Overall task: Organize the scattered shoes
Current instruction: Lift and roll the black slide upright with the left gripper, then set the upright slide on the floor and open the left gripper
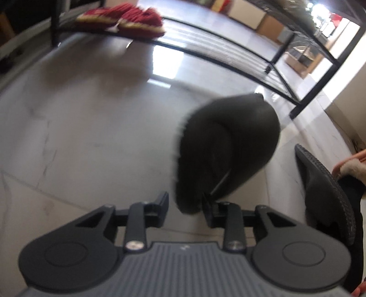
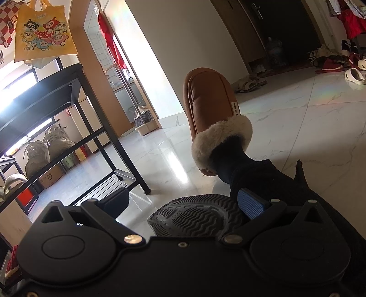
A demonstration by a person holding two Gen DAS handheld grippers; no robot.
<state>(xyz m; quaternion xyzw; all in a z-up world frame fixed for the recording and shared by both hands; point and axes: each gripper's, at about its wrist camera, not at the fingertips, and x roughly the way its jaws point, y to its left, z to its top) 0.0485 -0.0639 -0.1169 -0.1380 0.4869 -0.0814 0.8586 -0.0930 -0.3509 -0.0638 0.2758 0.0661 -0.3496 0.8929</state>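
The left hand-held gripper (image 1: 185, 205) is clamped on the rear edge of a dark slipper (image 1: 226, 150), which hangs toe-forward above the floor (image 1: 80, 141), just short of the black shoe rack (image 1: 228, 61). Pinching it at the heel rim seems a sensible choice, since it leaves the toe free to slide onto a shelf first. The slipper is blurred, so its material is hard to judge beyond a pale fuzzy edge along one side. On the rack's low shelf, towards its far end from the slipper, a pair of red knitted slippers (image 1: 123, 19) already sits side by side, which suggests the rack is where the shoes are being gathered. The right hand-held gripper (image 2: 183, 205) has a second dark shoe (image 2: 196, 219) between its fingers, sole up with a wavy tread showing; its blue pad lies against the shoe's edge, but I cannot tell whether the jaws truly press on it. Probably it is the mate, kept ready beside the rack. Beyond it the person's foot in a tan fleece-lined slipper (image 2: 212, 109) rests on the floor near the rack's leg. In the right wrist view the rack also carries pale sneakers (image 2: 45, 148) on a middle shelf. The floor is glossy pale marble-look tile with bright window glare. Well away from the rack, by a dark door, more loose shoes (image 2: 331, 61) are scattered.
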